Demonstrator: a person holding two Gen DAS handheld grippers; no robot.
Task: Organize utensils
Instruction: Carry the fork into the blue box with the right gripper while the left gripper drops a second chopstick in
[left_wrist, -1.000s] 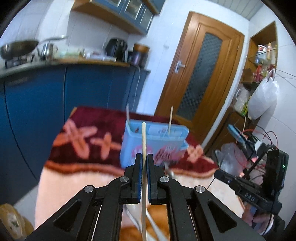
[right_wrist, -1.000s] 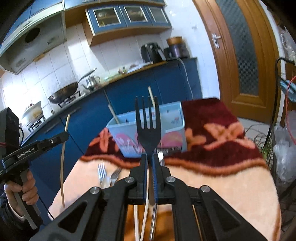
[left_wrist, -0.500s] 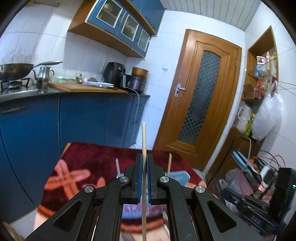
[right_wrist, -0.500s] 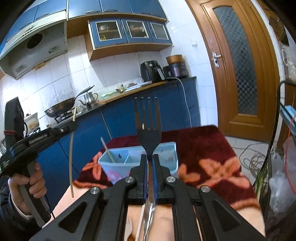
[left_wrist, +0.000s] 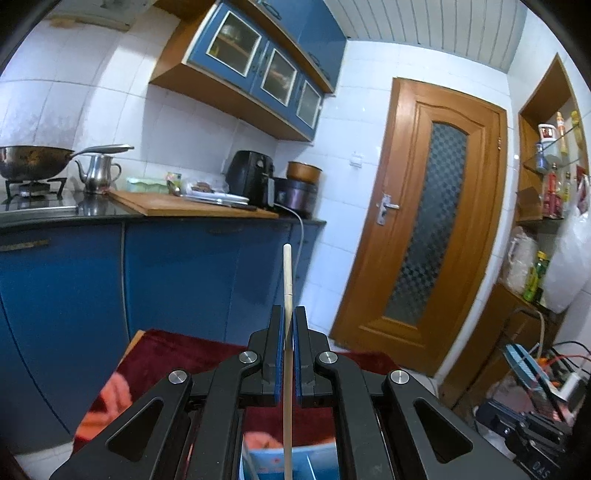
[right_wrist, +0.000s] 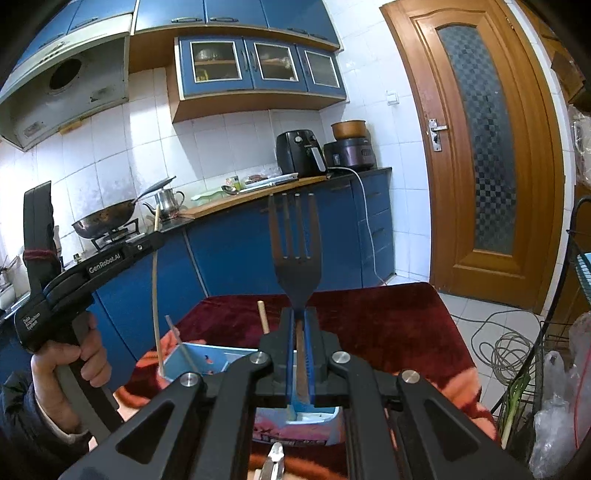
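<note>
Upright, fork (right_wrist: 295, 254) between jaws (pinched)

"genrobot.ai" on left gripper (right_wrist: 157, 236); its handle perhaps reads "data acquisition system".

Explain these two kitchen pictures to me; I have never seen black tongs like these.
No robot here: a person holds a handheld two-finger gripper in each hand, with a camera on each looking along its fingers. The left camera shows the left gripper shut on a chopstick. The right camera shows the right gripper shut on a dark fork, with the person's hand holding the other gripper beside it. Below sits a blue box with utensils standing in it, on a red patterned cloth.
</note>
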